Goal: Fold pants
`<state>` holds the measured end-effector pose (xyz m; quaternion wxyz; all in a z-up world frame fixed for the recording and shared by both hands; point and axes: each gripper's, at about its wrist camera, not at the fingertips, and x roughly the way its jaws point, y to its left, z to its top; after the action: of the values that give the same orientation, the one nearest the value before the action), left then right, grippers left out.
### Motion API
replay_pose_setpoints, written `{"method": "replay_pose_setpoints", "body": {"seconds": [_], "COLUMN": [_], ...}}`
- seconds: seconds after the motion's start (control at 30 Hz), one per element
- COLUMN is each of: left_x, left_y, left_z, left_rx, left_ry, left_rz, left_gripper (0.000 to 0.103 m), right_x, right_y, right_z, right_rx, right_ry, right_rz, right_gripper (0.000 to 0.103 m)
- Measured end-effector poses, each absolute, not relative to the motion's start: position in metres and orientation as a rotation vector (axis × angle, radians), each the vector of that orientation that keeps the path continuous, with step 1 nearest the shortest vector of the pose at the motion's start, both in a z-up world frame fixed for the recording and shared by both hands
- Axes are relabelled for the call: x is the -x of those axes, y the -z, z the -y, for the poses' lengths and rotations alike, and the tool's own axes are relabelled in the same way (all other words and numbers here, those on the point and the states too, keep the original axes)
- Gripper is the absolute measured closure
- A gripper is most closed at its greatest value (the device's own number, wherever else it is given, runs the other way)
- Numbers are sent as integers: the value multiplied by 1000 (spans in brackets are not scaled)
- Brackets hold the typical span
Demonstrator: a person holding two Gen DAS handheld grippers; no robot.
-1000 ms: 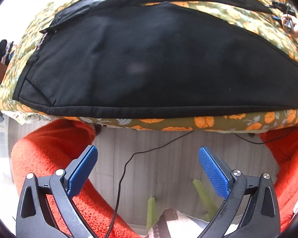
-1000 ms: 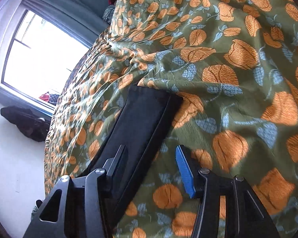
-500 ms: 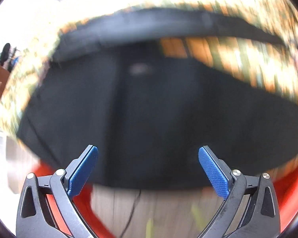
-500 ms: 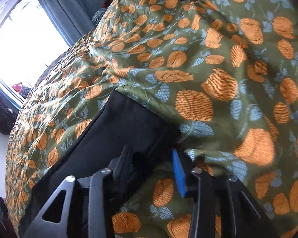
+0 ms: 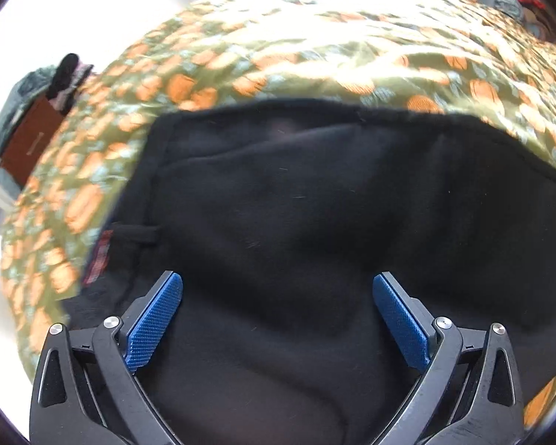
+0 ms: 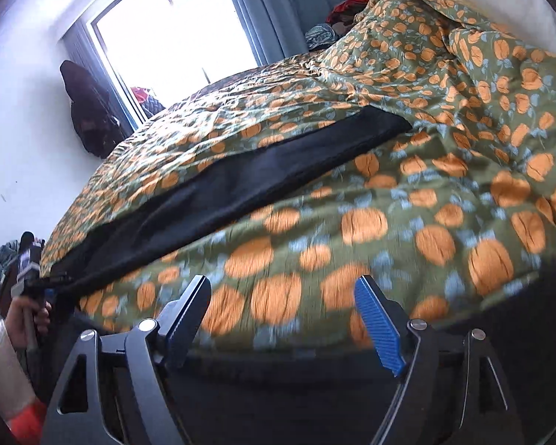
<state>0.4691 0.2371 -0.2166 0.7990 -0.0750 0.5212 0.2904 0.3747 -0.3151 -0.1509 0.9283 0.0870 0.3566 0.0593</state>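
The pants [image 5: 315, 222] fill the left view's centre on the quilt [image 5: 315, 55], lower edge cut off. The left gripper [image 5: 278, 319] gapes, empty. The right gripper [image 6: 281, 319] has just been opening, nothing between; edges blurred.

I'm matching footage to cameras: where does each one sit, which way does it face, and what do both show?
Left wrist: on the left gripper, angled down at the black pants on the bedspread; only its open fingers show.
Right wrist: on the right gripper, facing across the bed toward the window; open fingers, plus the person's left hand and sleeve.
Shared: pants, bedspread.
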Motion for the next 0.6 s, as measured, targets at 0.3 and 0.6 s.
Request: {"method": "replay_pose_setpoints", "body": {"seconds": [0.3, 0.6], "left_x": [-330, -304], "left_y": [179, 222], "left_z": [-98, -46], "left_rx": [175, 96], "left_ry": [-243, -222], "left_rz": [-992, -1092], "left_gripper": [1, 0], "right_x": [-333, -299], "right_y": [171, 198], "right_z": [249, 230], "right_rx": [-113, -35], "right_ry": [-357, -454], "right_rz": [-826, -935], "right_gripper": [23, 23]}}
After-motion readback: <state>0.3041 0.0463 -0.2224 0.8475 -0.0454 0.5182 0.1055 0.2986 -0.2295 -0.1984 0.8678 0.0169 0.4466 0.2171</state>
